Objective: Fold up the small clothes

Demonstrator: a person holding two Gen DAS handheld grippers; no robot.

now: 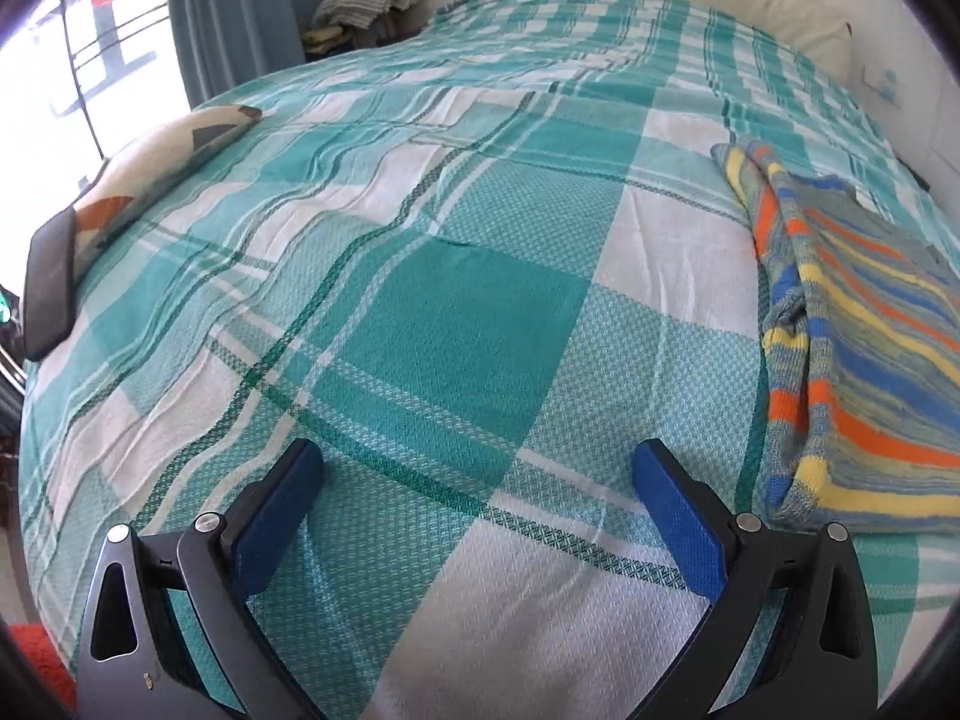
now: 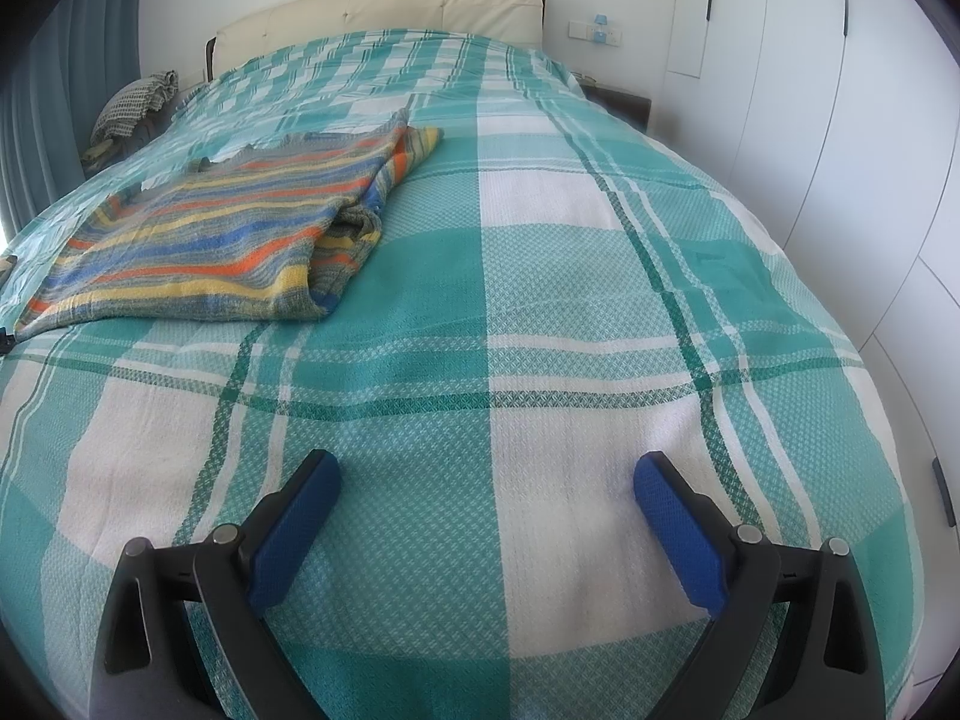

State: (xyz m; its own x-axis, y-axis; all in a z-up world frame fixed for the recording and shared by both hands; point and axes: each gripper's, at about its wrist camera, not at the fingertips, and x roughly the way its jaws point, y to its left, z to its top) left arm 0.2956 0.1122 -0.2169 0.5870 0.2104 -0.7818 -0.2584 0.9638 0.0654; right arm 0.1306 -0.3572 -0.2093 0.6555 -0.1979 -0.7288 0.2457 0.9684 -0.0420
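A bed (image 2: 540, 312) in a teal and white checked bedspread (image 1: 456, 312) fills the room, its cream padded headboard (image 2: 384, 6) at twelve o'clock. Bright daylight comes through a window (image 1: 90, 48) at ten o'clock, beside a blue-grey curtain (image 1: 240, 12). White wardrobe doors (image 2: 840, 120) run along three o'clock. A patterned pillow (image 1: 162, 162) lies at nine o'clock.

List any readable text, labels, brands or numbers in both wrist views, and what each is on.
None readable.
Striped knit garment: no tag or print visible.
Plaid bedspread: pattern only.
Wall switch plate: blue mark, too small to read.
Left gripper, right gripper: no markings.
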